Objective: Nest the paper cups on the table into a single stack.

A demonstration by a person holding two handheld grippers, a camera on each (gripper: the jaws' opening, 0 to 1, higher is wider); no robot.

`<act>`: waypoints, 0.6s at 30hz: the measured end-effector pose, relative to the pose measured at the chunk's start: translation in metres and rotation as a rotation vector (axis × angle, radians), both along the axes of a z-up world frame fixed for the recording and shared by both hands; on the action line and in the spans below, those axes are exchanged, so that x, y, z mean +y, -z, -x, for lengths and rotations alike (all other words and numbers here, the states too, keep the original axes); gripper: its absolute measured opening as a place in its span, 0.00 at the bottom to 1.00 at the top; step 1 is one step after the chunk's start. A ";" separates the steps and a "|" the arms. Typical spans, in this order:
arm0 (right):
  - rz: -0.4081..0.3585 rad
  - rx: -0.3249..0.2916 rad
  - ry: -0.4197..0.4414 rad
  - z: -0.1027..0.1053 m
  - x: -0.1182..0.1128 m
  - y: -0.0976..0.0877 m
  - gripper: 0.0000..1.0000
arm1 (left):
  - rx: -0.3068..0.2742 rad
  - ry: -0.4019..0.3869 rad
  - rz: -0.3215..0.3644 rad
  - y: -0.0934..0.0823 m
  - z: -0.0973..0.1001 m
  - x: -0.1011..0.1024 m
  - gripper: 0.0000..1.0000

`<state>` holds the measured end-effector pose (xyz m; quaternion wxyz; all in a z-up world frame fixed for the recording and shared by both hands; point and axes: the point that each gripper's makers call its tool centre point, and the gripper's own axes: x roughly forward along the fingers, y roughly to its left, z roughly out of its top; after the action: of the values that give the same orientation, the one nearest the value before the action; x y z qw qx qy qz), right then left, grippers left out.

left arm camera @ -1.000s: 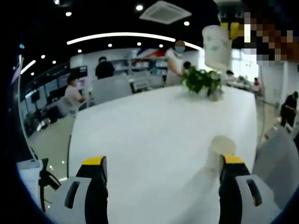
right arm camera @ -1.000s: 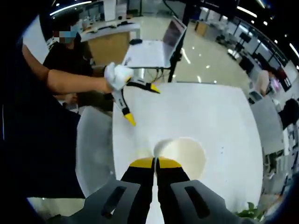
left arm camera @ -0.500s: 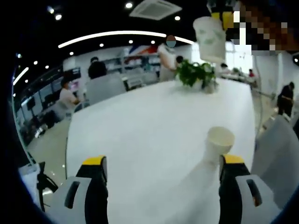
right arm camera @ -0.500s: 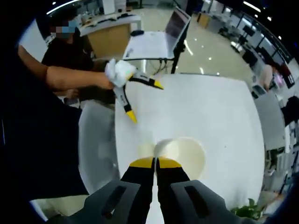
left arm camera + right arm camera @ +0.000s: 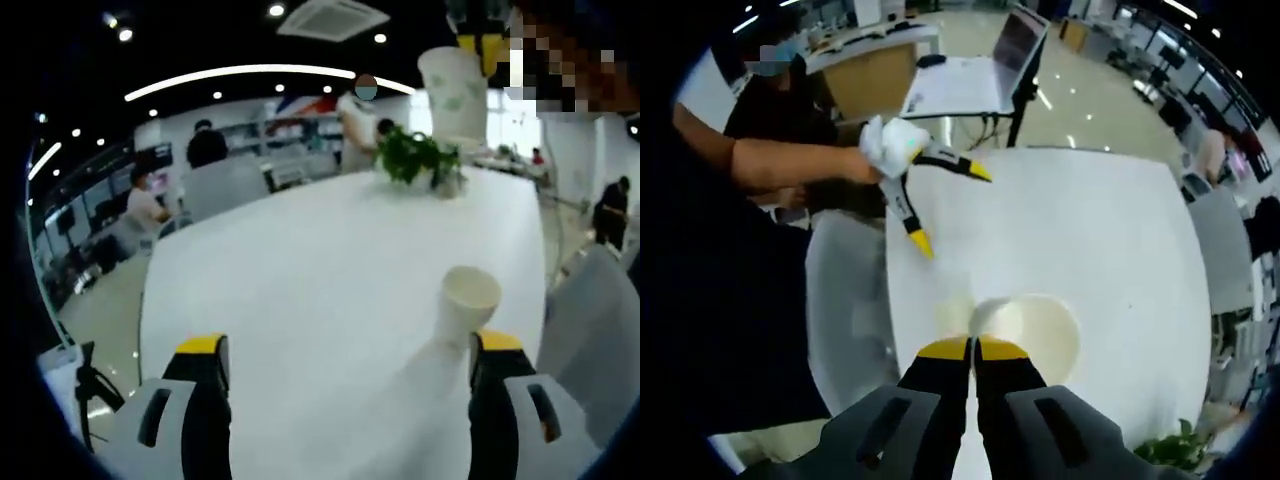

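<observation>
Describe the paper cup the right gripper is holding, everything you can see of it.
The held paper cup is white with a faint green leaf print on its wall, tapering as paper cups do. In the left gripper view it hangs upright in the air, high above the white table, pinched at its upper rim by the right gripper. In the right gripper view its open, cream-coloured mouth faces the camera, apparently empty, the closed jaws clamping the near rim.

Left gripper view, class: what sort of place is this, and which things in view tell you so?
Probably an open-plan office: seated people at desks, a ceiling air-conditioning unit, and a white table with a potted plant. The right gripper view adds a laptop.
</observation>
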<state>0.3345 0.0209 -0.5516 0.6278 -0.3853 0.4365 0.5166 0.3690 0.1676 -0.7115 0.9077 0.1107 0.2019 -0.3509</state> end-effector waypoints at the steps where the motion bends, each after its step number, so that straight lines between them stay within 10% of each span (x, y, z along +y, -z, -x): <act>1: 0.000 0.002 0.004 -0.001 0.000 0.002 0.00 | 0.001 0.000 0.001 0.000 0.000 0.000 0.99; 18: 0.062 0.024 0.000 0.012 0.001 0.039 0.00 | 0.006 0.006 0.000 0.004 0.004 -0.002 0.99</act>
<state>0.3223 0.0214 -0.5910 0.6104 -0.3984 0.4596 0.5074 0.3651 0.1654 -0.7151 0.9060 0.1102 0.2042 -0.3540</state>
